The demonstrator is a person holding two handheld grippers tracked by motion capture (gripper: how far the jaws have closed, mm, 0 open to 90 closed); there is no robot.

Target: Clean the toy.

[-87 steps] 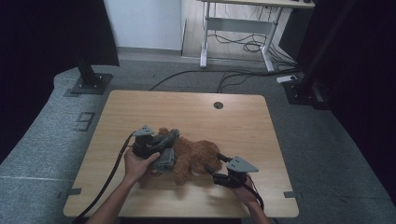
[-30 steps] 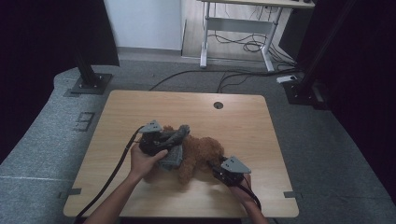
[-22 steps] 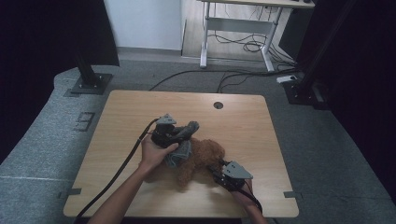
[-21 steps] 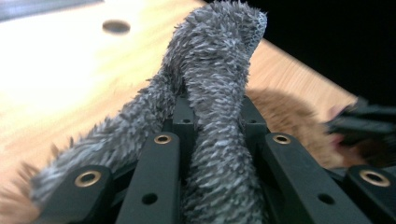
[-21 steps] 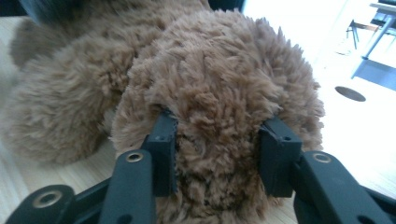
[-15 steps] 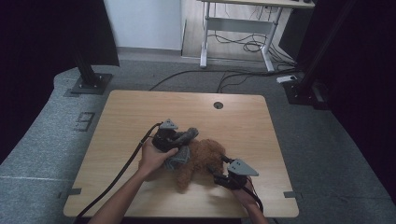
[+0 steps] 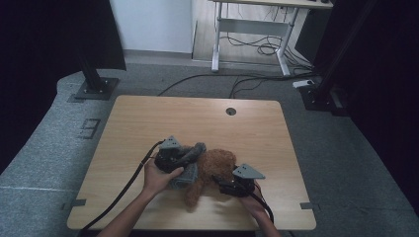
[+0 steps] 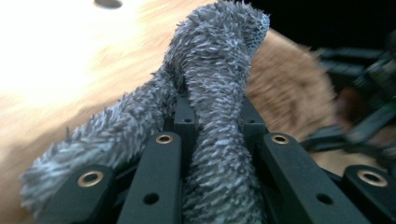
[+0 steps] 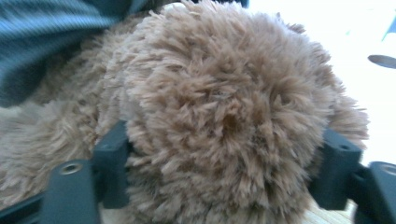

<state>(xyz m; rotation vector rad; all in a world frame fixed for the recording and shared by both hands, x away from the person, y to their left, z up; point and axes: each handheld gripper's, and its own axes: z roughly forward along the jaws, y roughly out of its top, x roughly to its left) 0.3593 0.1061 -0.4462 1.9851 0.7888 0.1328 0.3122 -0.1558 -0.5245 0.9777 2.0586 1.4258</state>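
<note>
- The left gripper [image 7: 190,159] holds a grey towel [image 8: 219,84], its jaws pressed tight on the fuzzy cloth, above a brown plush toy [image 7: 210,170] lying on the wooden table [image 7: 197,118].
- The toy sits in the near middle of the table, between the two hands, with the towel draped against its left side.
- Since a second ago the left hand has drifted back toward the toy's left flank and a little lower, bringing the towel onto the plush.
- The right gripper [image 7: 228,183] has just been opening its jaws; they now stand spread around the toy's round, fluffy head [image 9: 224,116], which bulges between them, the pads at its sides.
- Judged from this, the right hand is re-seating its hold to steady the toy while the left works the towel over it.
- The toy lies close to the table's near edge; the far half of the table, up to the small cable hole [image 7: 230,111], offers open room.
- The left cable [image 7: 123,192] trails off the near edge and could snag on a wide sweep.
</note>
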